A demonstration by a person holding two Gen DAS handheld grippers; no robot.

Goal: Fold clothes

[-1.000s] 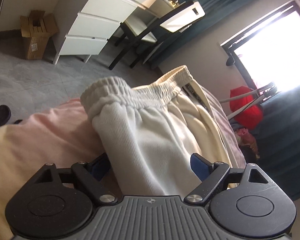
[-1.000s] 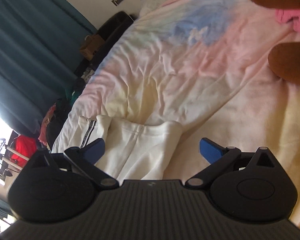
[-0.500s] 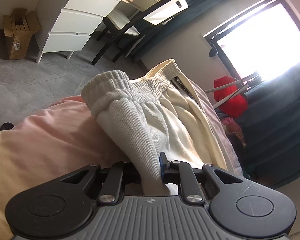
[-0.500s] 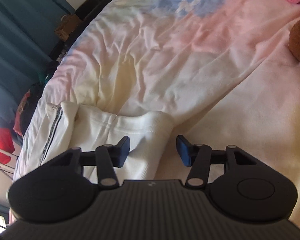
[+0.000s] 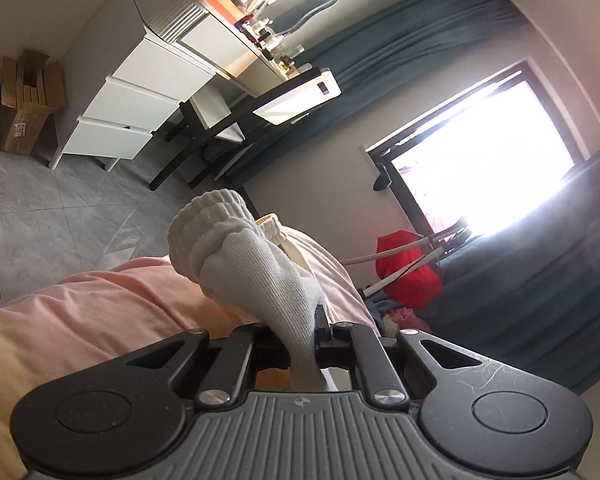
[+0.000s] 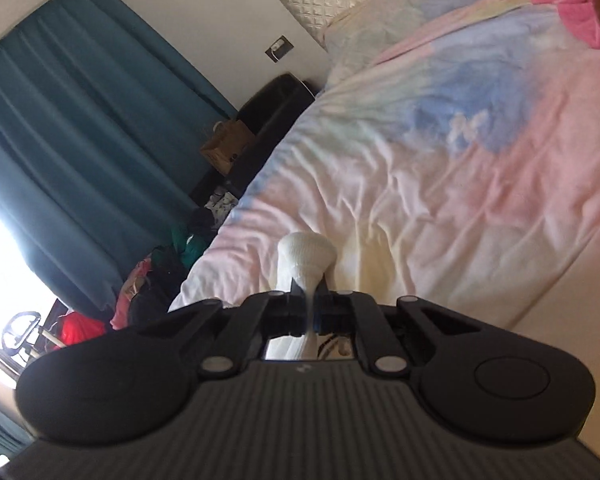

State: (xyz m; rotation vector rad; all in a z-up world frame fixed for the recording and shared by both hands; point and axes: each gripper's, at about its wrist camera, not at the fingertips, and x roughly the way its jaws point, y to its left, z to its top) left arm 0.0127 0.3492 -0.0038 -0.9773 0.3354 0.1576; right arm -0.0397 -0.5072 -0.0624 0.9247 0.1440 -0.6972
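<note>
Both grippers stood open a second ago; now the left gripper (image 5: 306,330) is pinched tight on the cream sweatpants (image 5: 260,268), bunched up off the pink duvet (image 5: 100,312). The right gripper (image 6: 310,304) is likewise clamped on a white cuff (image 6: 306,256). Teal curtains (image 6: 80,140) hang behind, pillow (image 6: 400,20) at the far right.

The bunched garment (image 5: 256,276) is cream-white with a ribbed knit, and the bedcover (image 6: 460,184) under it runs in soft pastel blotches of pink, blue and pale yellow. Teal curtains (image 6: 80,140) hang beside white drawers (image 5: 140,108) and a red bag (image 5: 406,268).
</note>
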